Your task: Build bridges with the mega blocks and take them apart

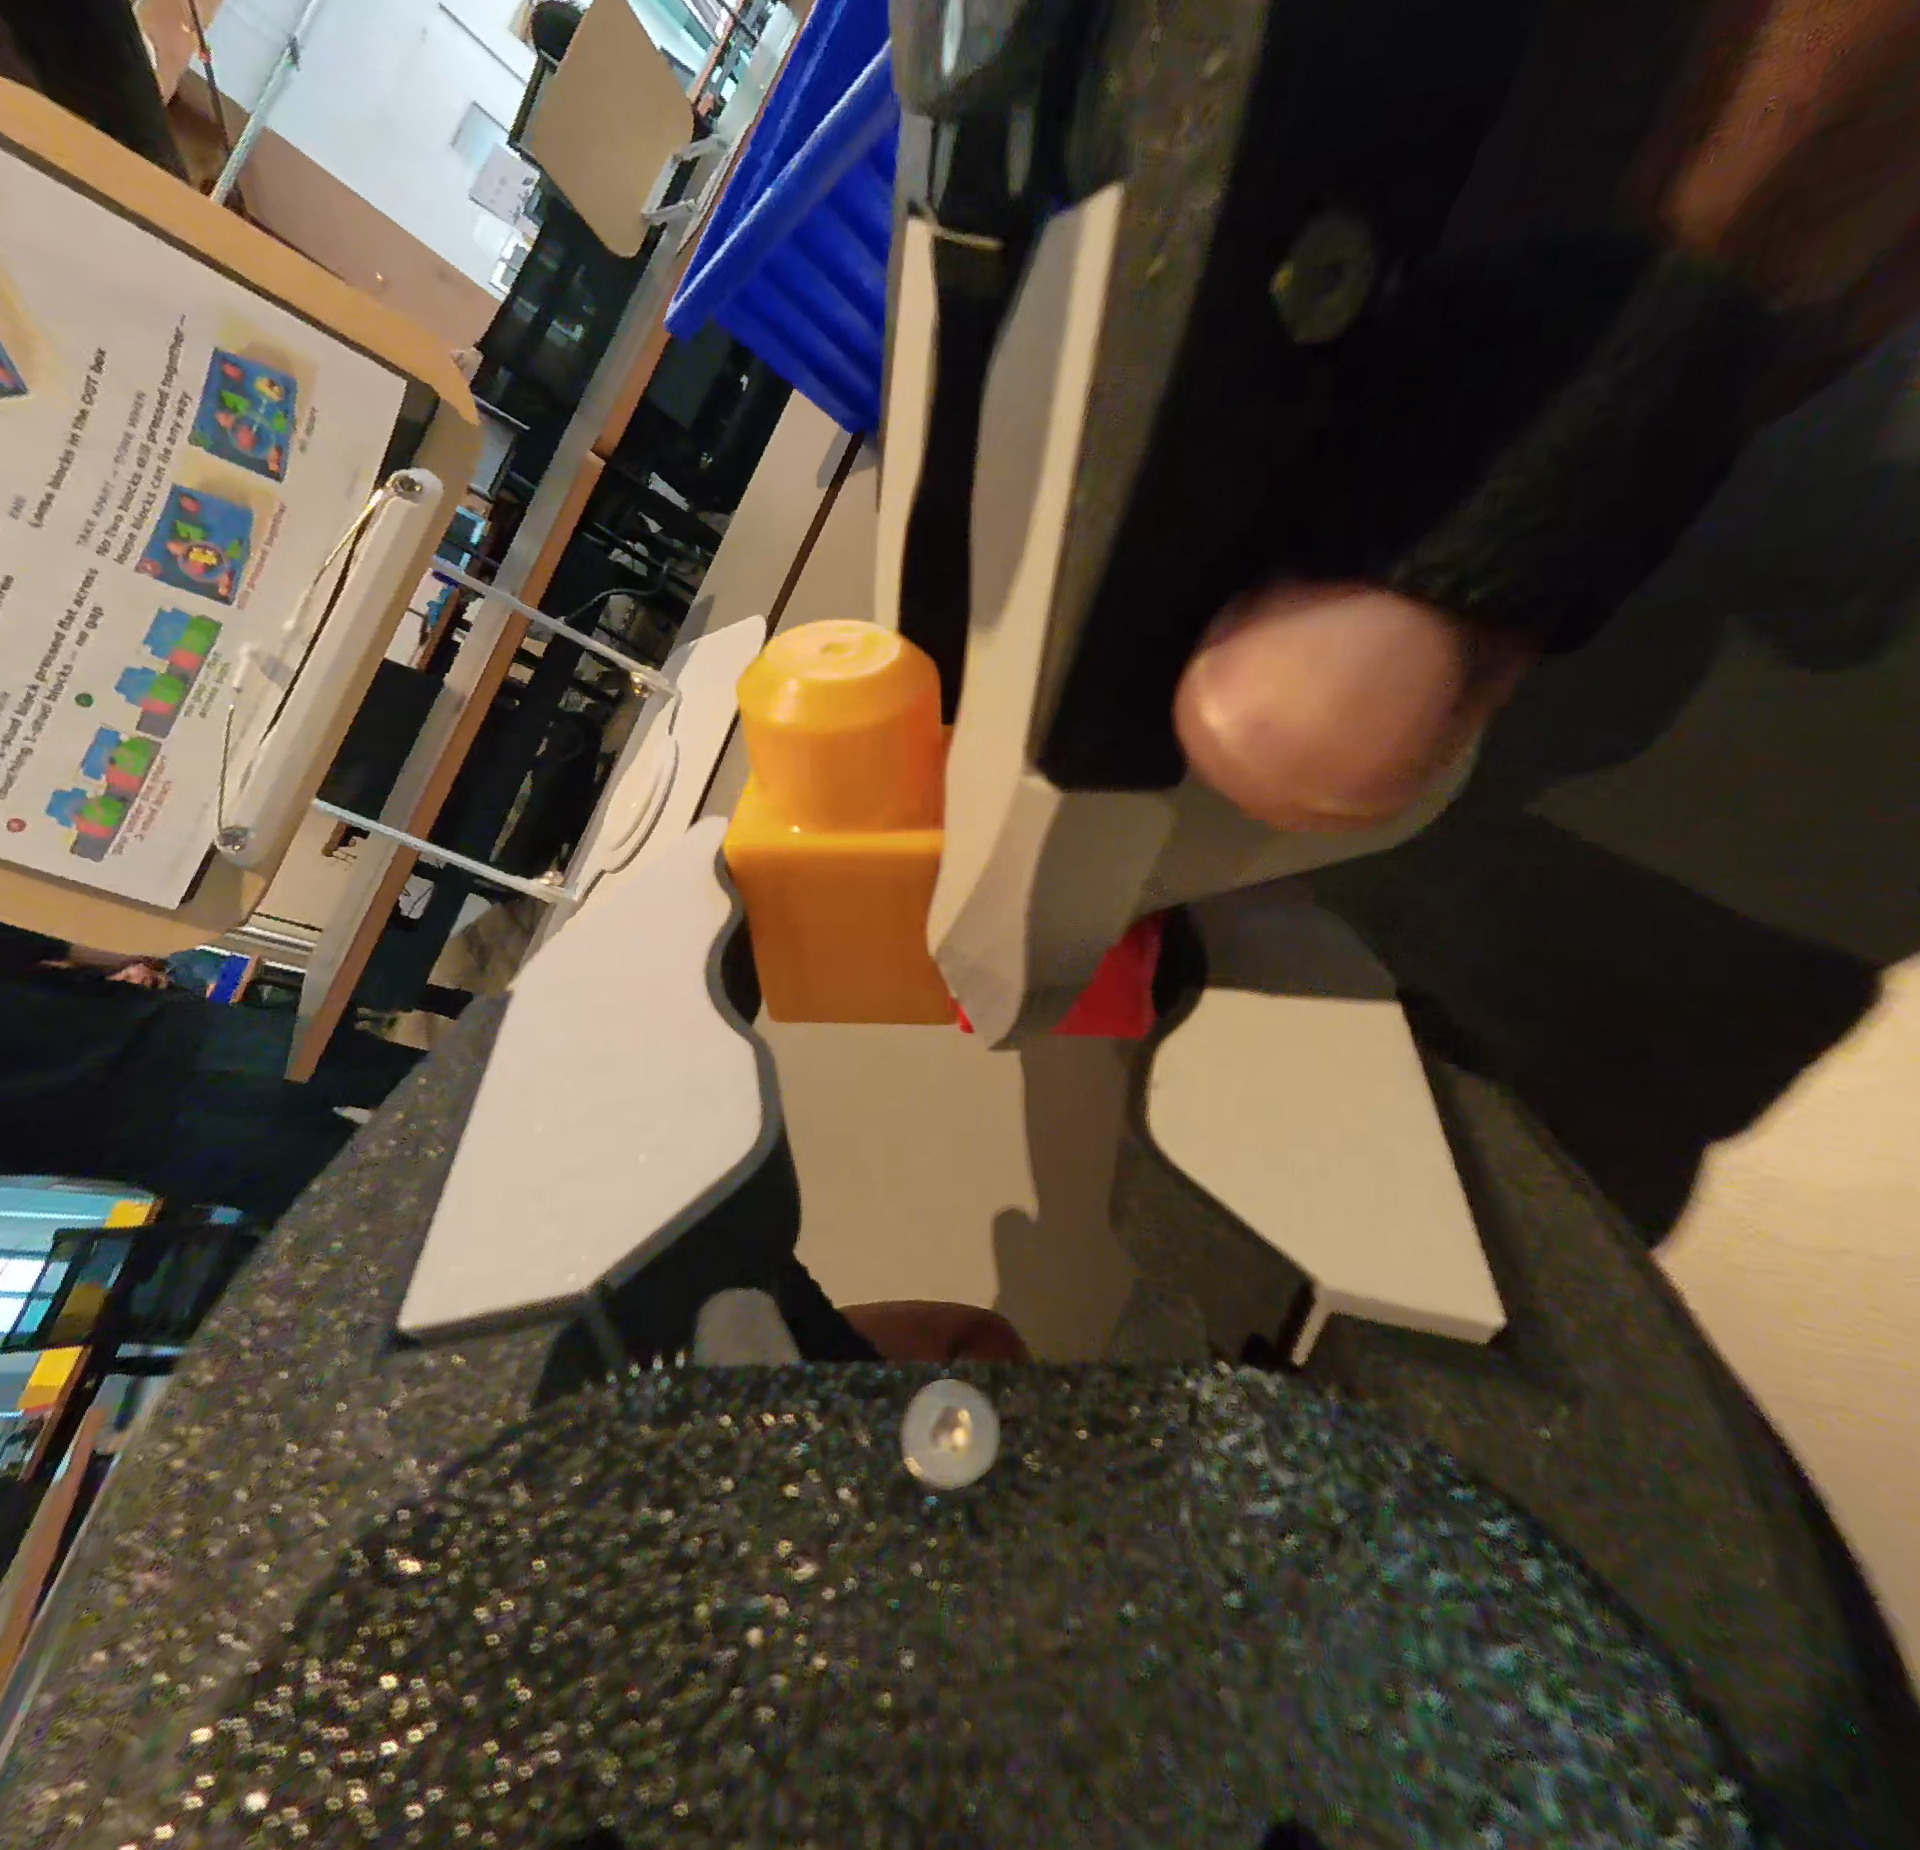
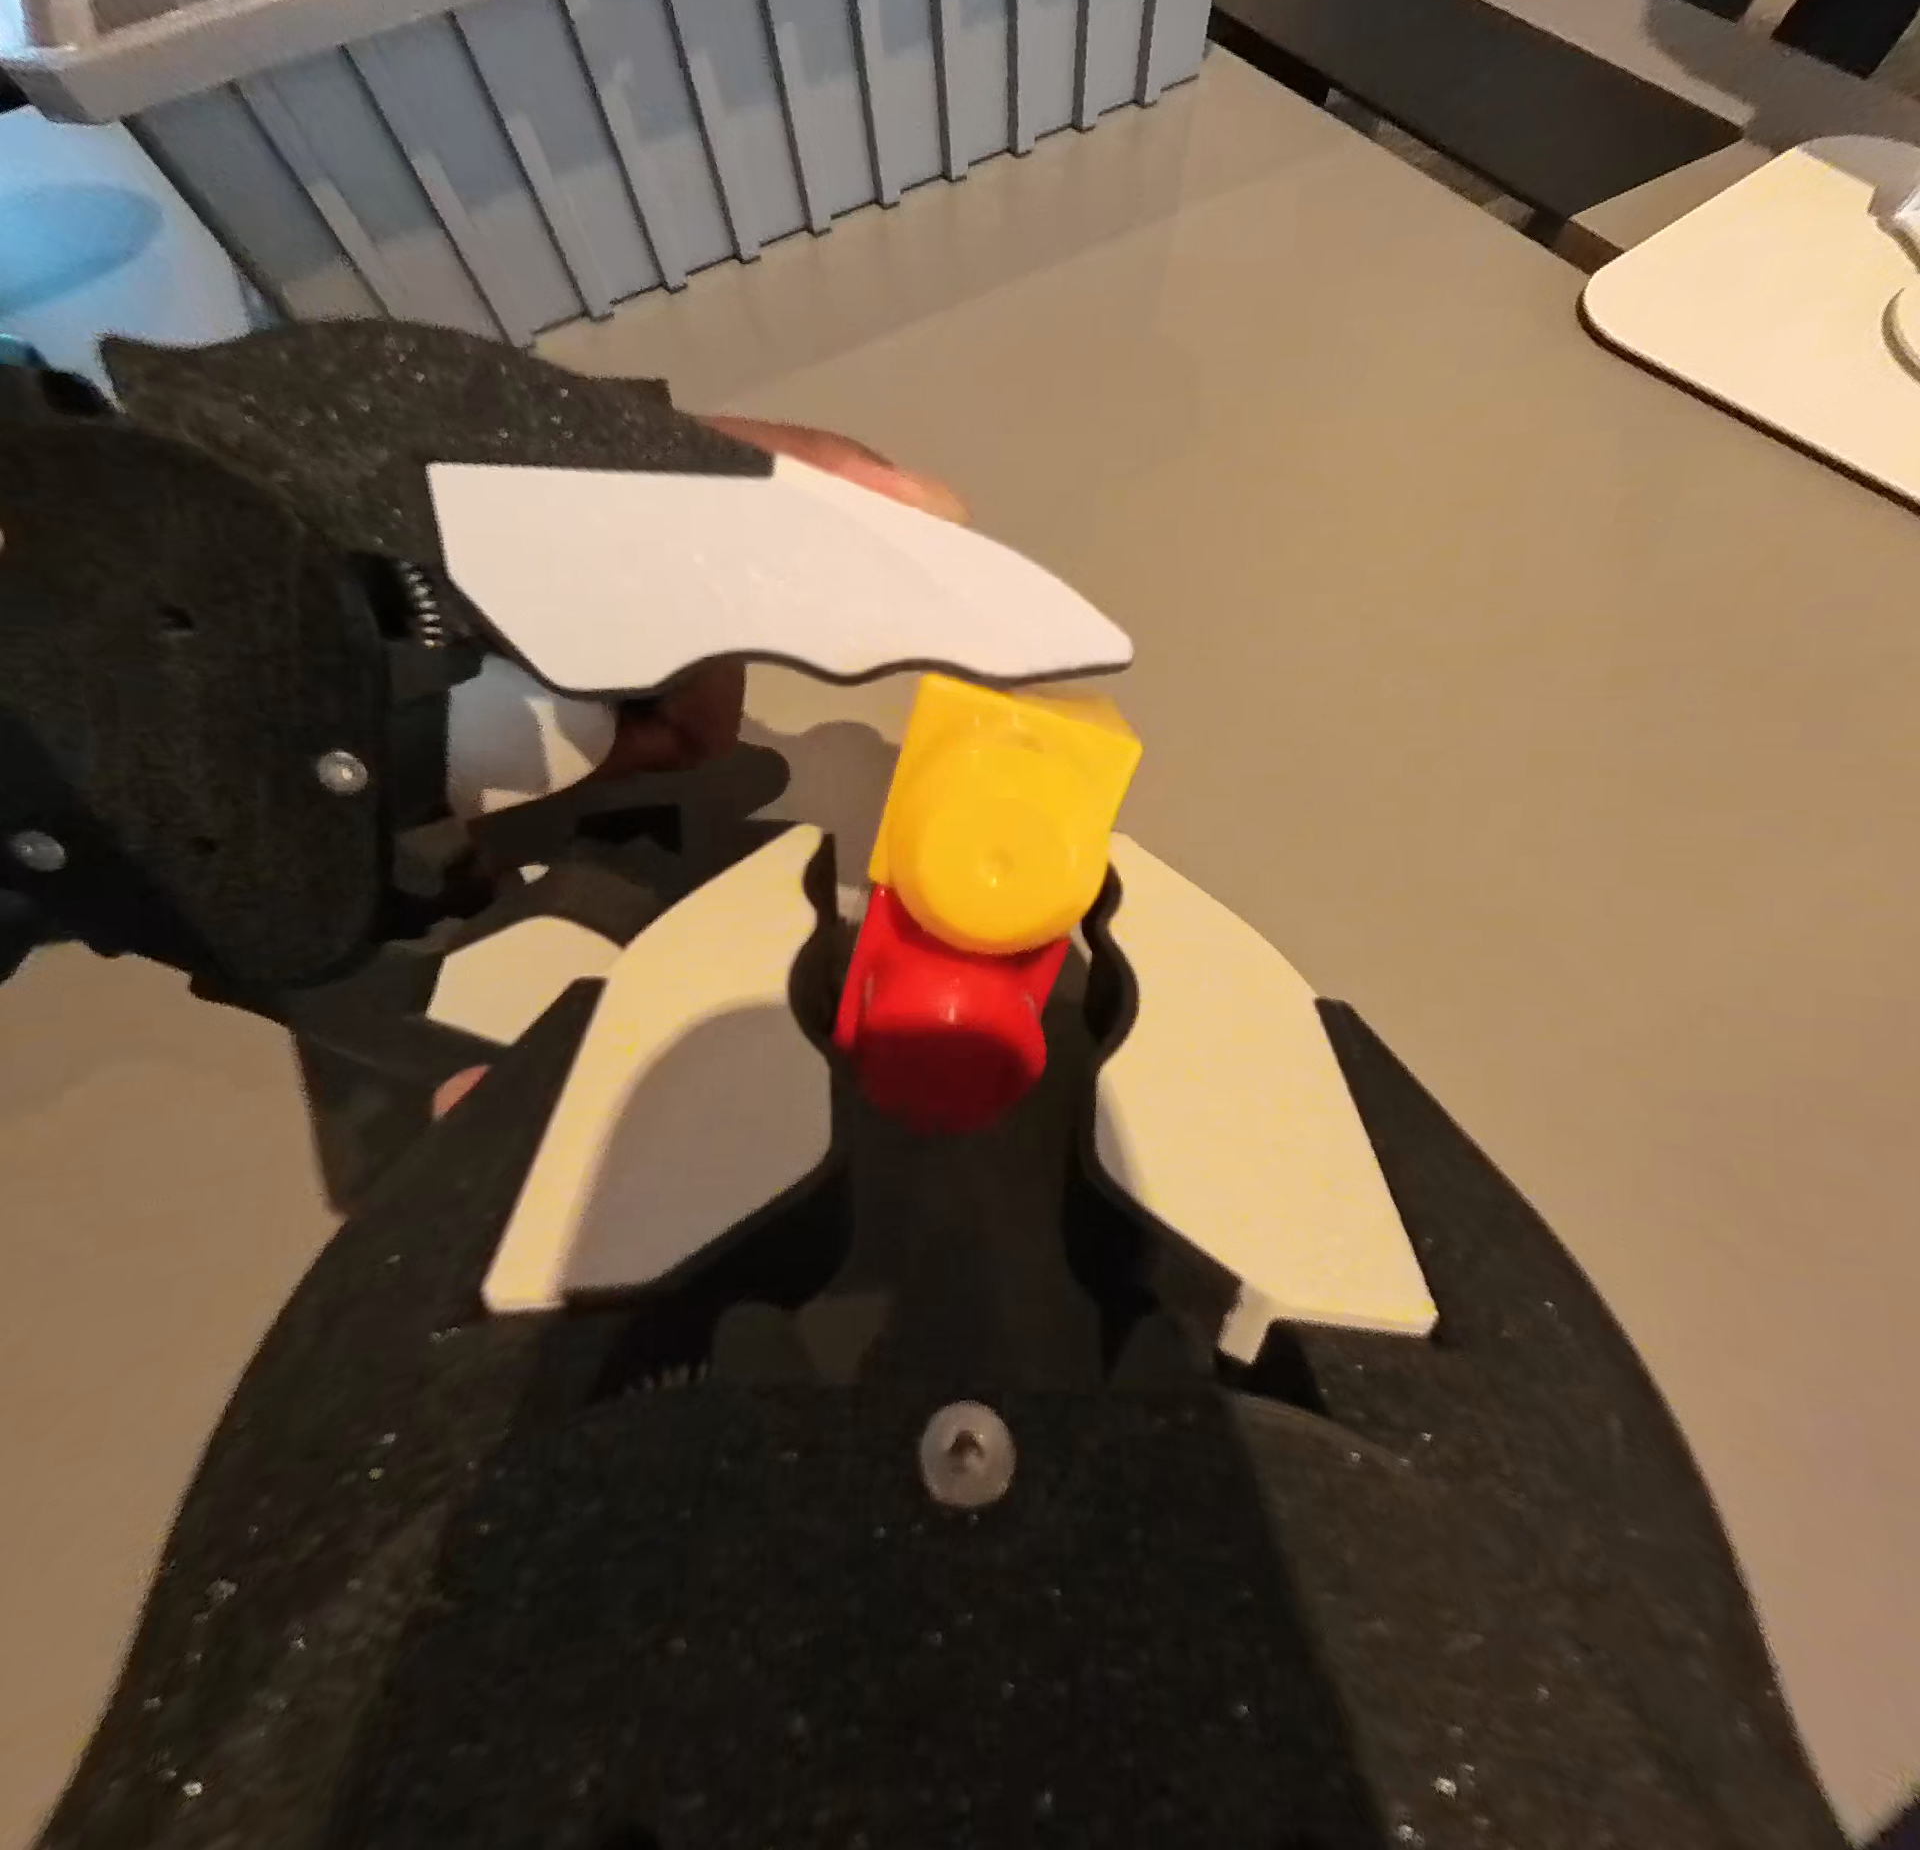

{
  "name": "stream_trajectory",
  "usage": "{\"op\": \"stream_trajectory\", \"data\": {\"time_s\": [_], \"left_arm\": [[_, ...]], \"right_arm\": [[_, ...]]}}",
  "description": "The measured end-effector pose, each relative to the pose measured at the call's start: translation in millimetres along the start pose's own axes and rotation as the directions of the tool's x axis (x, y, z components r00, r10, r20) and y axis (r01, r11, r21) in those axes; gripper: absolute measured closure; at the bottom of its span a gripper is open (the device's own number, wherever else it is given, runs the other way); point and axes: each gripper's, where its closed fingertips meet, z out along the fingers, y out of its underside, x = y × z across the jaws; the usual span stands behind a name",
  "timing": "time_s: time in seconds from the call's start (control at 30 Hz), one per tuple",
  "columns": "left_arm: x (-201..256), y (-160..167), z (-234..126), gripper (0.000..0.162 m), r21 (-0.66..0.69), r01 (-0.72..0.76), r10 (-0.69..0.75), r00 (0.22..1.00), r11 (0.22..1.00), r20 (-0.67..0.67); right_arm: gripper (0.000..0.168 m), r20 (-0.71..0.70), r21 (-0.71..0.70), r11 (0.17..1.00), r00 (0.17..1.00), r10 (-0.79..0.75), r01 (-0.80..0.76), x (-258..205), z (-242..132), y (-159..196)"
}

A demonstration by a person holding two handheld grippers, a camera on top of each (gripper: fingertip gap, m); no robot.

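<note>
Both grippers meet above the grey table (image 2: 1351,657), tilted toward each other. Right gripper (image 2: 961,953) pinches the red block (image 2: 940,1031), whose far end joins the yellow block (image 2: 997,834); left gripper (image 1: 847,927) clamps that yellow block, its upper finger (image 2: 748,579) lying across it. Grey ribbed bin (image 2: 623,138) behind; blue bin (image 1: 810,242) and instruction sheet (image 1: 135,553) beyond.
</note>
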Motion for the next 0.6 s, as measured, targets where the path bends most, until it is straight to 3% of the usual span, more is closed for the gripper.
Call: {"op": "stream_trajectory", "data": {"time_s": [0.6], "left_arm": [[-4.2, -1.0, 0.1, 0.088, -0.045, -0.107, 0.112, 0.988, 0.993, 0.110]], "right_arm": [[0.130, -0.097, 0.005, 1.000, 0.995, -0.009, 0.010, 5.1, 1.6, -1.8]]}}
